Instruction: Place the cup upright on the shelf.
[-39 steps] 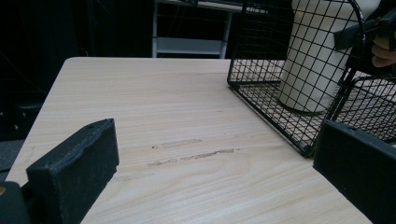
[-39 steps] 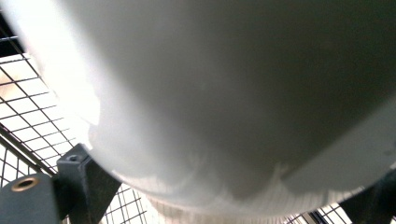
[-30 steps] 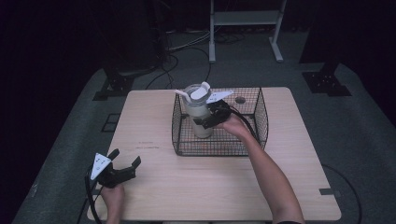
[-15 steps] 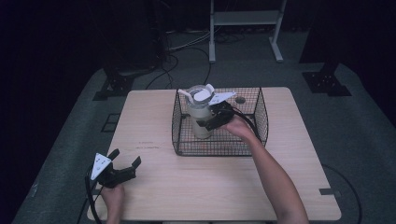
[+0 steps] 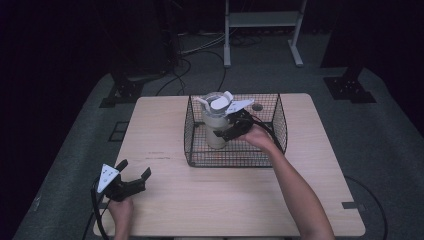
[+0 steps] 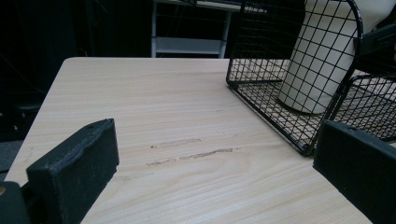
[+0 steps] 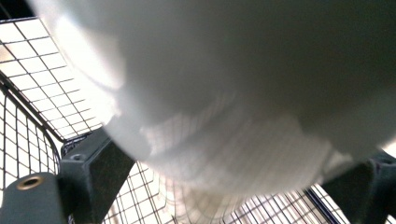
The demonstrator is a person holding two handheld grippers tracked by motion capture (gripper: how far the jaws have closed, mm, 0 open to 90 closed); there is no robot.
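Resting open-jawed on the near left of the table (image 5: 165, 135), my left gripper (image 5: 131, 182) has not moved over the last second. Farther off, my right gripper (image 5: 231, 126) is clamped on the jug (image 5: 216, 125), which has shifted slightly left inside the basket (image 5: 280, 125), so it seems mid-placement. Its long axis stands near upright, mouth up; whether its base touches the basket floor is unclear.

we log a pale wooden table (image 5: 200, 210) beneath the left gripper (image 5: 134, 169) | dark scuff marks (image 6: 187, 156) on it just ahead of that gripper's jaws | grey floor (image 5: 380, 140) around the table | well beyond the gripper, white stand legs (image 5: 227, 45), loose cables (image 5: 197, 50), black base plates (image 5: 350, 90)
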